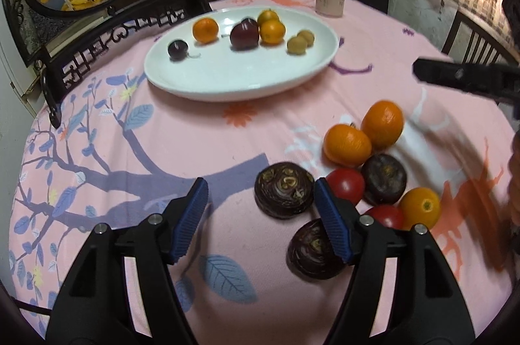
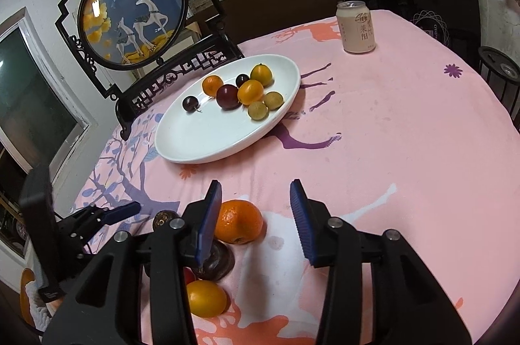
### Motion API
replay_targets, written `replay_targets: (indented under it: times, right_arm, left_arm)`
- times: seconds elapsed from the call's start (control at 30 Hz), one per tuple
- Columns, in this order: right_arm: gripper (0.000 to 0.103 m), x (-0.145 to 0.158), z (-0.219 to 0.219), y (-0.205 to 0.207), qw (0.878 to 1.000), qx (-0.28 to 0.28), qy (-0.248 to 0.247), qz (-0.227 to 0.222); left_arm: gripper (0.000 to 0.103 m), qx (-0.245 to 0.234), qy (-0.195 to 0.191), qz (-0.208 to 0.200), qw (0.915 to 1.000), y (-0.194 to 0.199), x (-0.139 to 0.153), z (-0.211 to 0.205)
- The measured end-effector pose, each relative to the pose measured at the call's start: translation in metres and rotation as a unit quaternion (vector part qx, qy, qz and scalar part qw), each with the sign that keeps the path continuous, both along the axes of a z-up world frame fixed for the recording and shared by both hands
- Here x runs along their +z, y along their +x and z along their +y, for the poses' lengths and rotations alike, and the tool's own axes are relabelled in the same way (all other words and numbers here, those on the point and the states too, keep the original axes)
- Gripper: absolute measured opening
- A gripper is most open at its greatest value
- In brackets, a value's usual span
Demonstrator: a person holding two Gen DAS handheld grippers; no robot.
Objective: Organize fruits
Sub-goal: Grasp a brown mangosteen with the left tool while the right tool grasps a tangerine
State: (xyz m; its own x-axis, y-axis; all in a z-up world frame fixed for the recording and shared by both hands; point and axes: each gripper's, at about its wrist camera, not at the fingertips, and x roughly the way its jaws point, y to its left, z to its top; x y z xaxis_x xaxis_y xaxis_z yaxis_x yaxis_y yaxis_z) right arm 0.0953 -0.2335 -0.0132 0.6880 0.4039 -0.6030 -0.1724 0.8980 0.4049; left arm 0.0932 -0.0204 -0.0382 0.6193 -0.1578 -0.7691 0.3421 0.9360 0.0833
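Lower right, left view: loose fruit pile (image 1: 367, 179) on table (image 1: 162, 150)
Upper centre: plate (image 1: 227, 81) holding fruit
Left gripper (image 1: 260, 202) fingers: spread, empty
Right gripper (image 2: 256, 198) fingers: spread, empty

Your left gripper (image 1: 260, 208) hangs with jaws spread over bare pink tablecloth (image 1: 195, 130); open lane ahead to white plate (image 1: 201, 85). Loose fruit cluster (image 1: 367, 163) crowds right finger, dark water chestnut (image 1: 283, 193) just inside it. Plate's near half free, fruit packed along far side. Deer screen (image 2: 136, 16) walls off far left edge; can (image 2: 356, 27) stands at far edge.
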Motion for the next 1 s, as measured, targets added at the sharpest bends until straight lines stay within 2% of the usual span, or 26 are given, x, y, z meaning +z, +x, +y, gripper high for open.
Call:
replay_targets:
  times: [0.07, 0.13, 0.2, 0.27, 0.33, 0.53, 0.7, 1.0]
  right_arm:
    - [0.044, 0.001, 0.001, -0.001, 1.0, 0.0, -0.002, -0.002]
    - [0.044, 0.001, 0.001, -0.001, 1.0, 0.001, -0.002, -0.003]
    - [0.044, 0.0, 0.001, 0.0, 1.0, 0.001, -0.003, -0.001]
    - [0.044, -0.001, 0.002, 0.0, 1.0, 0.002, -0.004, 0.001]
    - [0.044, -0.002, 0.003, 0.0, 1.0, 0.005, -0.005, 0.002]
    - [0.044, -0.012, 0.014, 0.004, 0.999, 0.031, -0.01, 0.027]
    - [0.044, -0.024, 0.024, 0.009, 0.997, 0.047, -0.013, 0.052]
    - [0.045, -0.033, 0.023, 0.015, 0.995, 0.057, 0.029, 0.072]
  left_arm:
    - [0.081, 0.009, 0.007, -0.005, 0.9999, 0.003, -0.001, 0.002]
    - [0.081, 0.025, 0.013, -0.009, 0.9996, 0.007, -0.001, 0.008]
    - [0.081, 0.061, 0.021, -0.013, 0.9978, 0.014, 0.001, 0.024]
    - [0.08, 0.095, 0.003, -0.003, 0.9955, 0.022, 0.002, 0.044]
    - [0.078, 0.103, -0.013, 0.001, 0.9946, 0.023, 0.004, 0.052]
    - [0.077, 0.078, 0.017, -0.019, 0.9966, 0.018, 0.001, 0.032]
    - [0.077, 0.081, 0.005, -0.003, 0.9967, 0.023, -0.004, 0.032]
    - [0.077, 0.07, 0.001, 0.009, 0.9975, 0.028, -0.012, 0.025]
